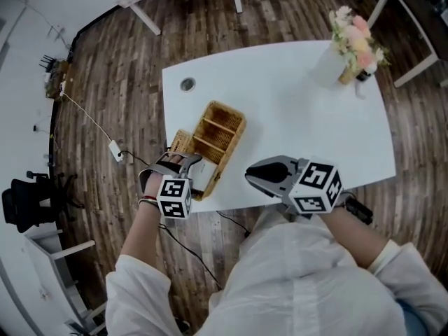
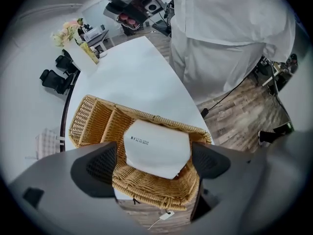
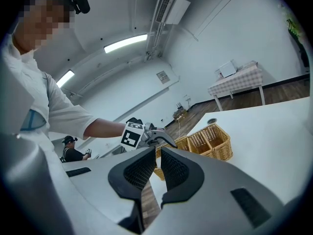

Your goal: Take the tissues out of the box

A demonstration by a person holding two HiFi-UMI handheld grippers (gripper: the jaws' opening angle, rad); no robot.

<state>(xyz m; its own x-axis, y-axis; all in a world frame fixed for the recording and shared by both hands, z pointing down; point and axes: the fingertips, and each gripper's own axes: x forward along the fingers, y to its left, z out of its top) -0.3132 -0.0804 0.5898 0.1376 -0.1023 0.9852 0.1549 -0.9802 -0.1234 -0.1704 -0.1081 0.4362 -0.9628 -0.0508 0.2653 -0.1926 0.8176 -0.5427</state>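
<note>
Left claw (image 1: 183, 161) is positioned over the near end of the basket (image 1: 222, 128), pointing straight down. In the left gripper view its jaws stand wide apart, one on each side of the tissue pack (image 2: 156, 148). Neither pad is pressing on the pack, and a strip of wicker shows between the pack and each pad. The tissue pack is white with a short line of dark print on top. It lies flat in the end compartment of the basket (image 2: 93, 116), the one nearest the bench edge, and the remaining compartments lie beyond it. The basket sits on the white bench (image 1: 301, 117) at its near left corner, set at an angle to the edge. Right claw (image 1: 250, 176) is held above the near edge of the bench, well apart from the basket and pointing roughly level towards it. In the right gripper view the right claw (image 3: 157, 160) has its jaws drawn close, with only a narrow slit between the pads and nothing held there. Flowers (image 1: 357, 40) stand at the far right corner of the bench. A round grommet (image 1: 187, 84) is set in the bench top near the far left corner. The floor (image 1: 105, 82) is wood plank.
</note>
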